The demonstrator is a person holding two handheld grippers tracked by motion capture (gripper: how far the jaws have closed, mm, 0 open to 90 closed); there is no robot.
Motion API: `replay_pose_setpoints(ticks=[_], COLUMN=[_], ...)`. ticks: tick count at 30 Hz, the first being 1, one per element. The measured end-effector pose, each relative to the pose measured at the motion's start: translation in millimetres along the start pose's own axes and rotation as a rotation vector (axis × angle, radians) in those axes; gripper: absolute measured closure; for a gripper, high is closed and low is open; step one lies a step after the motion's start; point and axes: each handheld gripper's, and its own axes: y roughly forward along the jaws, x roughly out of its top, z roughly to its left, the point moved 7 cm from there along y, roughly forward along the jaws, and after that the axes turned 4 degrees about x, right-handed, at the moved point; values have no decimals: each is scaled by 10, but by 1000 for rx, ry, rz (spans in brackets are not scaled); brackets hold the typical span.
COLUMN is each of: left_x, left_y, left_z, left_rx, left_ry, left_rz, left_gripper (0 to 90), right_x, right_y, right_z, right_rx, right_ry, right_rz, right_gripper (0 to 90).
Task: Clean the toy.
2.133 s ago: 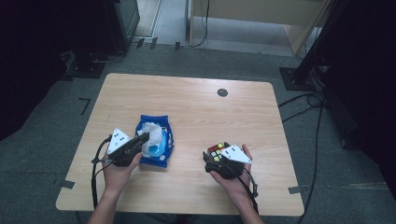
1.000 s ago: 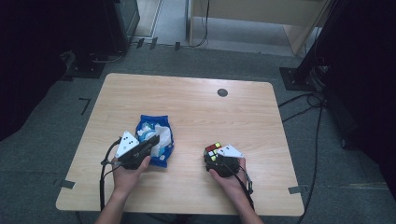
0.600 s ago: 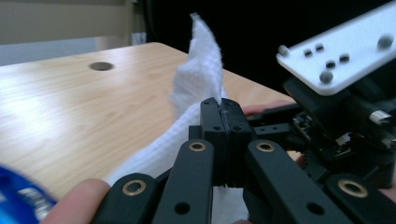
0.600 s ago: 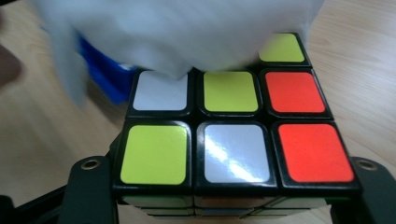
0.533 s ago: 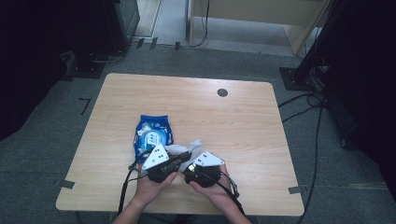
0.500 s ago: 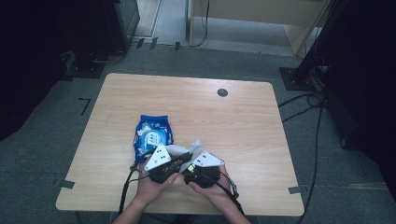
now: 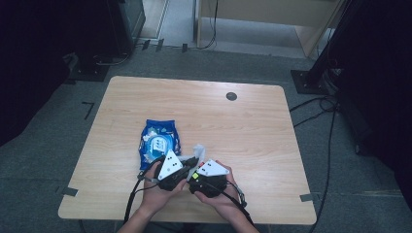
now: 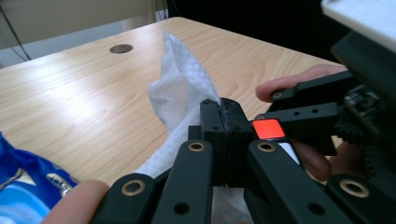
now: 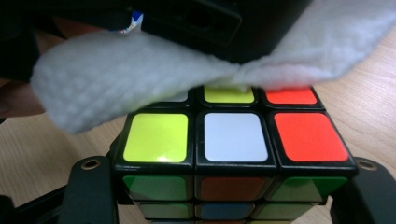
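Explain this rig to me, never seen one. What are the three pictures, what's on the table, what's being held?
No robot arm here: a person holds a two-jaw gripper in each hand. The high view looks down on the wooden table. The other two cameras ride on the grippers and look along their black jaws. A blue wipes pack lies on the table. The left gripper is shut on a white wipe. The right gripper is clamped on the sides of a puzzle cube. The wipe drapes over the cube's far top edge, so this looks like wiping the cube.

Dim, dark-edged high view with an evenly lit table (image 7: 243, 126); both gripper views bright, close parts blurred.
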Motion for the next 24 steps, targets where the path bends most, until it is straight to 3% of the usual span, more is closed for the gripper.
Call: replay_pose_setpoints(ticks=[1,4,11,13,15,16,18,20,22,24], left_x=[14,38,-26,-27,-6,7,26,44,49,38], left_y=[-3,2,-9,-15,-16,-16,-5,-7,-10,-3], left_z=[-37,-68,188,199,134,78,-20,-86,-100,-41], left_rx=[-17,3,73,72,24,-5,-18,-61,-58,-14], left_ry=[9,41,-49,-52,-57,-45,-5,1,16,20], left_rz=[-8,-5,28,28,12,5,1,-4,-7,10], left_gripper=[900,900,900,900,900,900,900,900,900,900], right_x=[5,24,17,23,28,30,34,29,30,28], right_y=[-7,-28,-44,-46,-43,-42,-42,-45,-60,-66], right_z=[-4,-10,-4,0,-8,-13,-34,-47,-59,-62], right_rx=[-3,-4,-5,-3,-6,-7,-15,-20,-24,-27], right_ry=[-2,-3,-18,-21,-23,-19,-21,-20,-18,-19], right_rz=[-4,-13,-15,-19,-21,-23,-24,-27,-27,-26], right_gripper=[346,346,347,346,346,346,346,346,346,346])
